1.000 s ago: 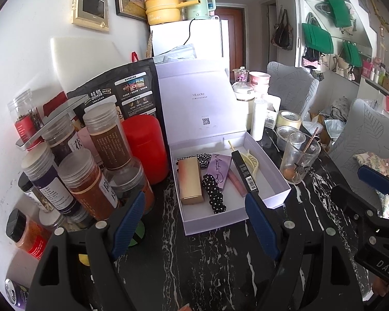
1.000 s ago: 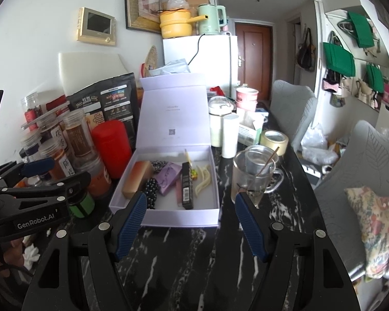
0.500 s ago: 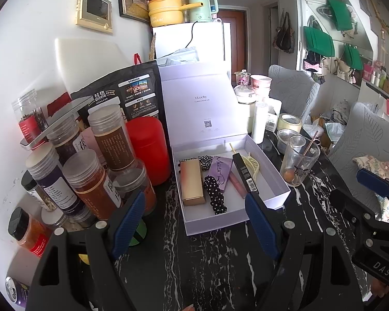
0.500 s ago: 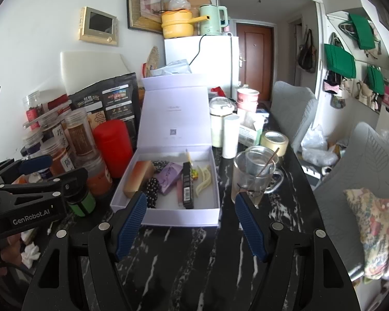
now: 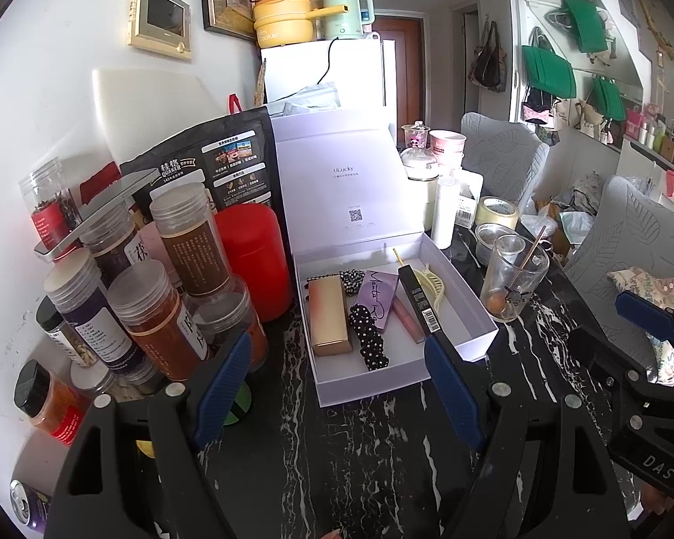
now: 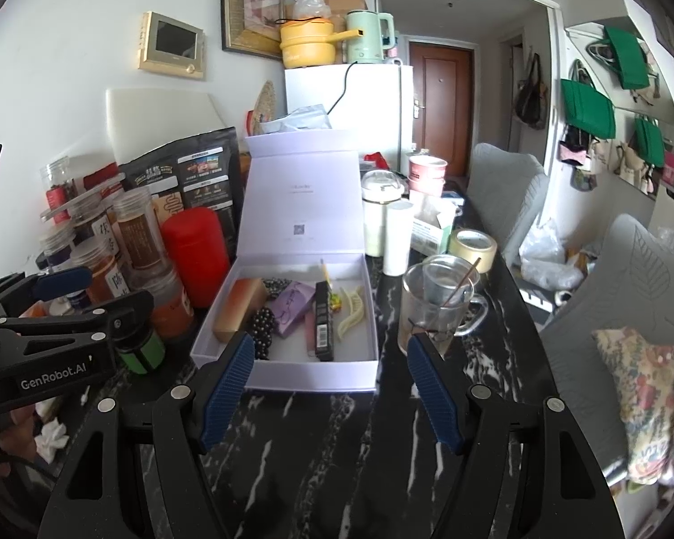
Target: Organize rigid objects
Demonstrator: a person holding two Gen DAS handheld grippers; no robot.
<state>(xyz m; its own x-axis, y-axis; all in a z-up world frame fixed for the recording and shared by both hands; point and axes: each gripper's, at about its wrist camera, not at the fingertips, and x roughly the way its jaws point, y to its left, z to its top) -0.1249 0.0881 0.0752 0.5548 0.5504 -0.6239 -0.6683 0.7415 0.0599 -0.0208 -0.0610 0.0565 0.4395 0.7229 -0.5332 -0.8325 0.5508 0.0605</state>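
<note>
Your left claw [image 5: 337, 386]: wide open, empty, lower centre.
Your right claw [image 6: 328, 386]: wide open, empty.
White cardboard box [image 5: 467, 296]: lid up, centre, on black marble tabletop [image 5: 363, 458].

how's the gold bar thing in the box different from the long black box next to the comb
The gold bar is wide, blocky and shiny, with plain unmarked faces; the long black box is slim, dark and carries a white barcode label near its front end. The gold bar lies at the left side of the white gift box; the black box lies further right, beside the cream comb. Both lie flat, lengthwise, untouched by either gripper.
</note>
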